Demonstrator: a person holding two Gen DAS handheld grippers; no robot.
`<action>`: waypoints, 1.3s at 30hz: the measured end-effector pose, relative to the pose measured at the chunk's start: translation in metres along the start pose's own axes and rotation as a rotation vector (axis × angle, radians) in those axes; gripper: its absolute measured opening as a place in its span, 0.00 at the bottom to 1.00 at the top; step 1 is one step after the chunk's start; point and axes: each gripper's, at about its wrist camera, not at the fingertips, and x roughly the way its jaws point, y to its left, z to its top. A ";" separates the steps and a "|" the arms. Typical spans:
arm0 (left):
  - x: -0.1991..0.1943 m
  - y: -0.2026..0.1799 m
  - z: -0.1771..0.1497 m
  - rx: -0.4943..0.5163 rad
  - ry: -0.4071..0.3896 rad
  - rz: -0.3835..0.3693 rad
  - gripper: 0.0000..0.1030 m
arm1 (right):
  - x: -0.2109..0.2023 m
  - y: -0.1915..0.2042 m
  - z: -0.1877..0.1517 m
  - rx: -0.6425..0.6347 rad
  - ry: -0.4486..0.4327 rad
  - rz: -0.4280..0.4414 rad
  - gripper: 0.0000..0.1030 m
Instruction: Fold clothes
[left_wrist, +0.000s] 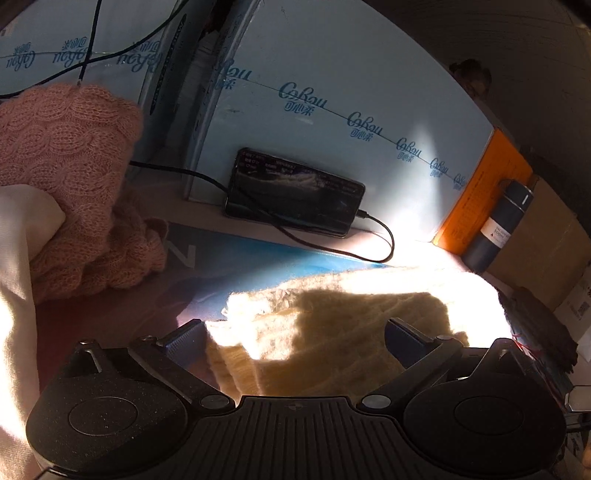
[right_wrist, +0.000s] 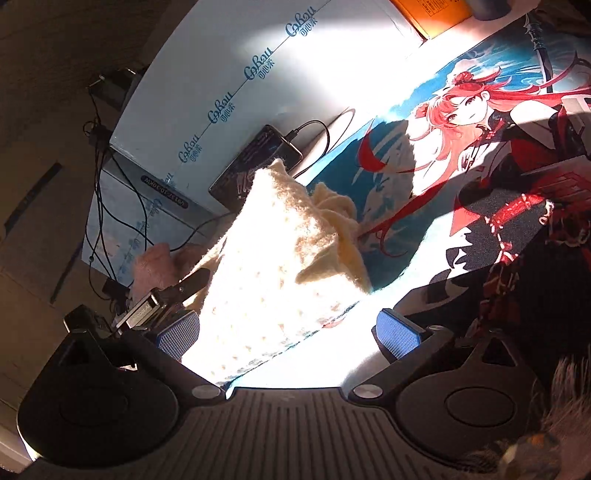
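Note:
A cream knitted garment (left_wrist: 332, 332) lies folded on the table, half in bright sun. My left gripper (left_wrist: 295, 341) is open, its fingers on either side of the garment's near edge, gripping nothing. In the right wrist view the same cream knit (right_wrist: 273, 266) lies in a heap on a printed desk mat (right_wrist: 461, 147). My right gripper (right_wrist: 288, 332) is open, with the knit's near edge between its blue pads (right_wrist: 397, 332). The left gripper's finger (right_wrist: 192, 280) shows at the knit's left side.
A pink cable-knit sweater (left_wrist: 66, 177) and a pale cloth (left_wrist: 18, 277) are piled at left. A phone (left_wrist: 295, 192) with its cable leans on a light blue box (left_wrist: 351, 92). A dark bottle (left_wrist: 498, 225) and an orange box (left_wrist: 487, 184) stand at right.

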 end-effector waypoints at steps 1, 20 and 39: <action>0.001 -0.001 0.000 0.005 0.003 -0.006 1.00 | 0.005 0.001 0.001 0.007 0.008 0.007 1.00; -0.011 -0.003 -0.016 -0.075 0.005 -0.270 0.33 | 0.036 0.007 -0.001 0.170 -0.197 -0.025 0.36; -0.205 0.038 -0.023 0.077 -0.545 0.134 0.32 | 0.087 0.158 -0.038 -0.347 -0.084 0.334 0.35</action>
